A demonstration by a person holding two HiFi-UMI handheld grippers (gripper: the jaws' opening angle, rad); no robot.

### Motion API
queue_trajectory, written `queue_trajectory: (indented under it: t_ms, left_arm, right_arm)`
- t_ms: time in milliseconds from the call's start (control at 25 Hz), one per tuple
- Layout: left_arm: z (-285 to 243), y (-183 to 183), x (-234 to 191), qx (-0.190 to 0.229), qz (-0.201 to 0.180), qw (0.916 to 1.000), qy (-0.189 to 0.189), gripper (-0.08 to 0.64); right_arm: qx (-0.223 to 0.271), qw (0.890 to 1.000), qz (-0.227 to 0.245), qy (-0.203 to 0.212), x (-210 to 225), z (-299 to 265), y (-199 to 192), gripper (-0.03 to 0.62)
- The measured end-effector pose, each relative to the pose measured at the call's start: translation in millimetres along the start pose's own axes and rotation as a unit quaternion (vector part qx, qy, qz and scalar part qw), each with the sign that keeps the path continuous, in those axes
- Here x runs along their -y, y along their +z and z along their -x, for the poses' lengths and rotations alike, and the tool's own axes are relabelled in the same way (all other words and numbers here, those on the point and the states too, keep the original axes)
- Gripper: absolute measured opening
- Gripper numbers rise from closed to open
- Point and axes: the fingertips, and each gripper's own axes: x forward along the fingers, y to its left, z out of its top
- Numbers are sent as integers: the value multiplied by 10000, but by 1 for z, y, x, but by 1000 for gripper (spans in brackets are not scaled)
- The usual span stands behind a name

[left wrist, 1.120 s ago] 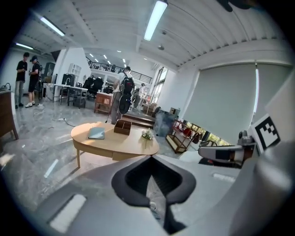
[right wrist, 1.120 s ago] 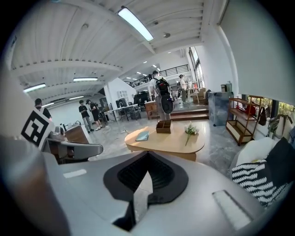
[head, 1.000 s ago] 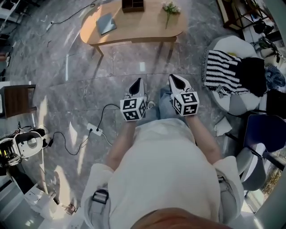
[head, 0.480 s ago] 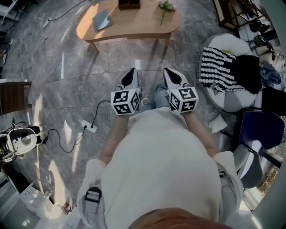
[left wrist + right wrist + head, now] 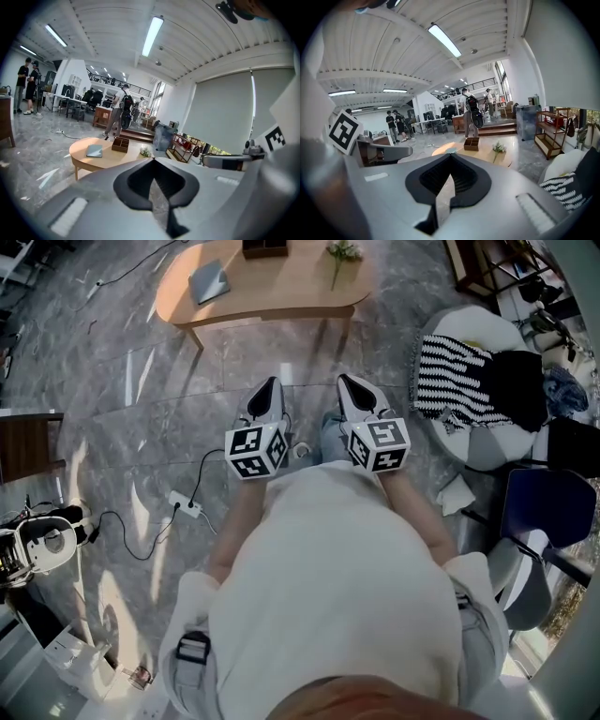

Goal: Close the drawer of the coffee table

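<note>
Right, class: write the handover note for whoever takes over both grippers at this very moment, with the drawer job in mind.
Left gripper: shut, empty, held out in front.
Right gripper: shut, empty, beside it.
Coffee table: ahead, well apart from both grippers. Its drawer shows in no view, so I cannot tell whether it is open or closed.
Done: nothing that can be seen.
Left: walk up to the table, find the drawer, and push it shut if it is open.

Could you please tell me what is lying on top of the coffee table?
On the table lie a flat grey pad, a dark wooden box and a flower sprig. The box's walls hide whatever it holds.
</note>
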Motion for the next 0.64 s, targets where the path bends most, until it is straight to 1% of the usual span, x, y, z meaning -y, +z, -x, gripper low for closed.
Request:
queue_trajectory:
  t_ms: [360, 640]
  left_arm:
    - [4, 2, 3, 72, -45, 10000, 13, -3]
    - [6, -1, 3, 55, -64, 10000, 12, -3]
  right_arm:
    - [19, 9999, 29, 124, -3, 1, 0, -2]
    - [41, 9999, 69, 128, -6, 2, -1, -2]
